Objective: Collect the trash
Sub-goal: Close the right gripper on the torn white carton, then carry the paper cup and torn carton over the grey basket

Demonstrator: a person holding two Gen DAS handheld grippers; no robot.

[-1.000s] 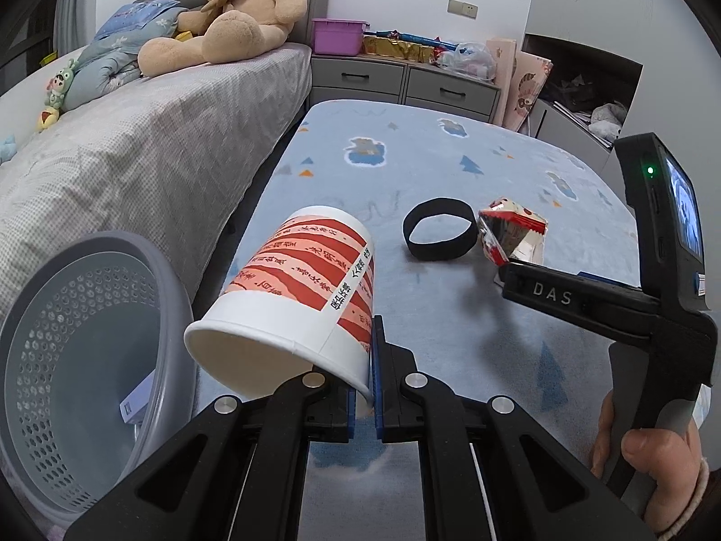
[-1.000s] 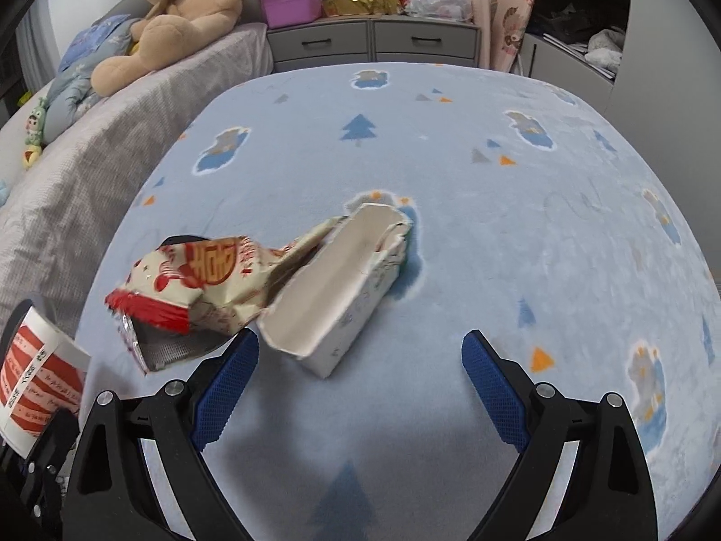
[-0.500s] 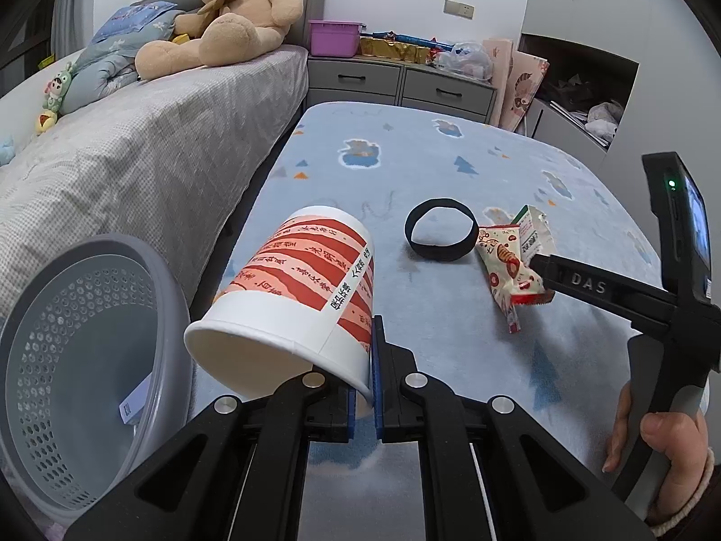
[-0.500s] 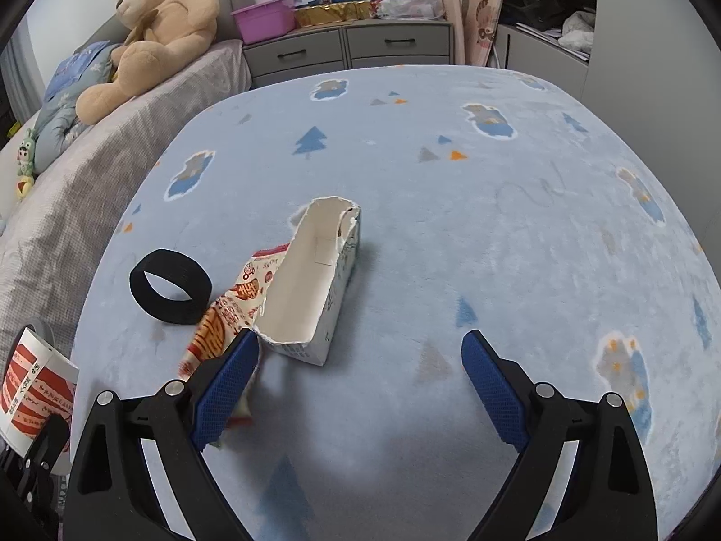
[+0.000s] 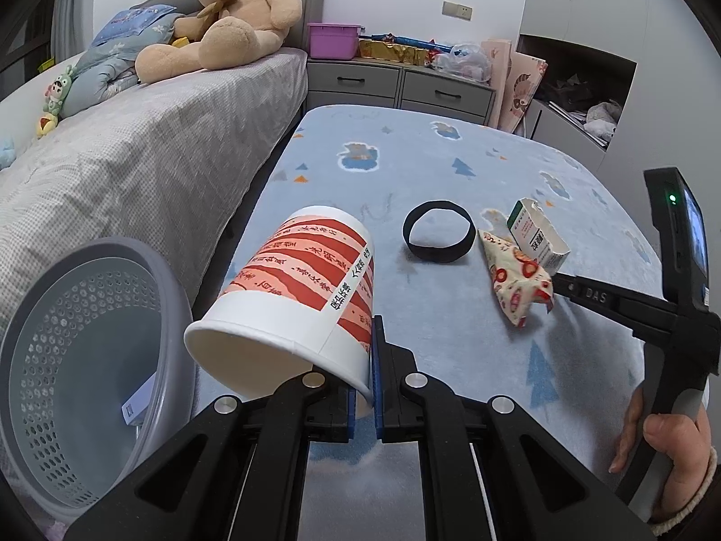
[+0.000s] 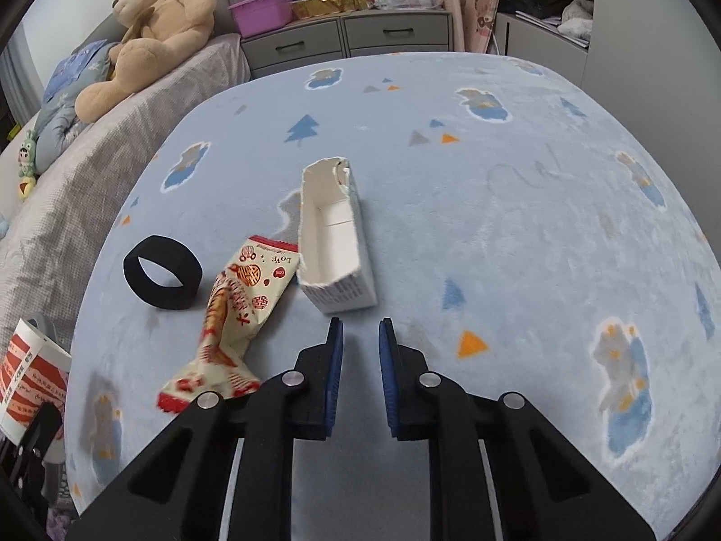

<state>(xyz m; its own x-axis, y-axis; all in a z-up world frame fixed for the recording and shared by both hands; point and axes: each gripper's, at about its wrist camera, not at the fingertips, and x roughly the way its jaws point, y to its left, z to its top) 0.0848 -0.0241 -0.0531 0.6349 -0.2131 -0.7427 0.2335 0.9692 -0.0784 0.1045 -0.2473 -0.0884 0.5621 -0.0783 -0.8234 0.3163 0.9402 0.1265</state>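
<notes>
One torn box [image 6: 335, 252] beyond right gripper [image 6: 360, 338].

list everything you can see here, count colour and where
paper cup: 1, red and white, clamped by its rim in the left gripper
basket: 1, grey, left of the cup
band: 1, black, on the blue mat
snack wrapper: 1, cream and red, beside the band
carton: 1, white, torn open, right of the wrapper
teddy bear: 1, tan, on the bed
tub: 1, purple, on the drawers
left gripper: black, blue pads
right gripper: black, blue pads, shut, nothing between
hand: 1, holding the right gripper's handle
</notes>
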